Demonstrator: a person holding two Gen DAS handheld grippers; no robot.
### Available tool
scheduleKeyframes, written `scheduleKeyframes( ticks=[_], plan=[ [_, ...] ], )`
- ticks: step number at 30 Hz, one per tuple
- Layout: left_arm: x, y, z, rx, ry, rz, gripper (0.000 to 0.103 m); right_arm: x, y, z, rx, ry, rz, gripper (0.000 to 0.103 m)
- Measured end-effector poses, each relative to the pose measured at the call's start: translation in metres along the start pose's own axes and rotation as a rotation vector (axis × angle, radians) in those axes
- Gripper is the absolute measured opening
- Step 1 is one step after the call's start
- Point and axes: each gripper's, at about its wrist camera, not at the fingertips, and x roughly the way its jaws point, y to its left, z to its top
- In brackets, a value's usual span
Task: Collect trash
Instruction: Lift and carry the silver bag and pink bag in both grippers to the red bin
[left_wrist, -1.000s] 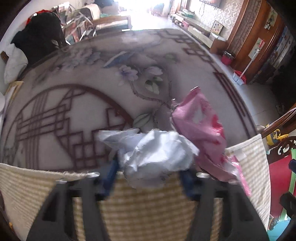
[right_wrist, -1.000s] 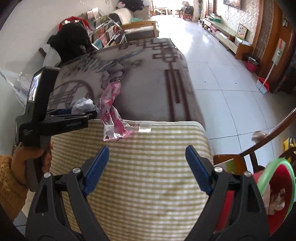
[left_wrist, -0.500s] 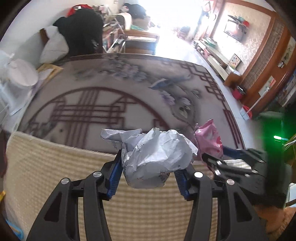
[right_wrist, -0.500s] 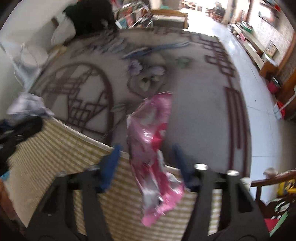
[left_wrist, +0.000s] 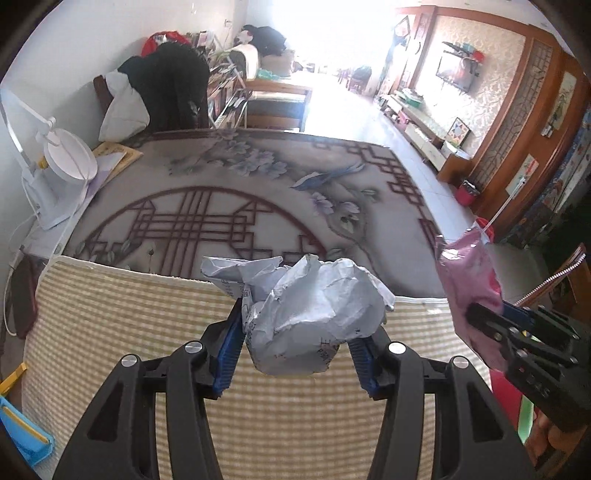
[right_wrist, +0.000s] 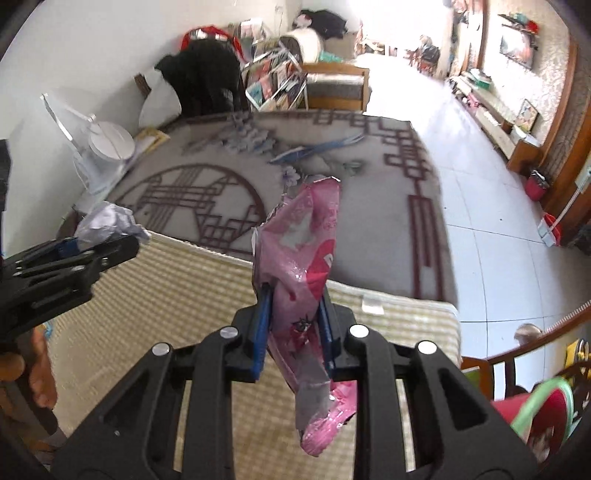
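Table (left_wrist: 207, 192) under a grey patterned cloth, lattice and flower print, runs from near centre to the far wall. Near end covered by a striped mat (left_wrist: 110, 317) (beige and cream, woven look). White lamp (left_wrist: 68, 162) at the far left edge of the table. Tiled floor (right_wrist: 491, 229) to the right; red bin (right_wrist: 535, 424) with a green rim at near right.

Left claw (left_wrist: 295, 332) clenched on a paper wad (left_wrist: 314, 310), white, crumpled, some print on it, held clear above the mat. Right claw (right_wrist: 293, 306) clenched on a pink wrapper (right_wrist: 306, 266), which stands up past the pads and hangs torn below them, above the mat's right part. Wrapper right of the wad, the two apart.
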Motion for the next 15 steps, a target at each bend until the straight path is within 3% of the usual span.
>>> scheduleKeyframes(
  ticks=[6, 15],
  plan=[
    [-0.024, -0.013, -0.012, 0.032, -0.028, -0.022, 0.05, -0.035, 0.004, -0.019, 0.051, -0.047, 0.002, 0.024],
    [-0.047, -0.007, -0.036, 0.02, -0.028, -0.022, 0.05, -0.045, 0.021, -0.042, 0.063, -0.025, 0.049, 0.024]
  ],
)
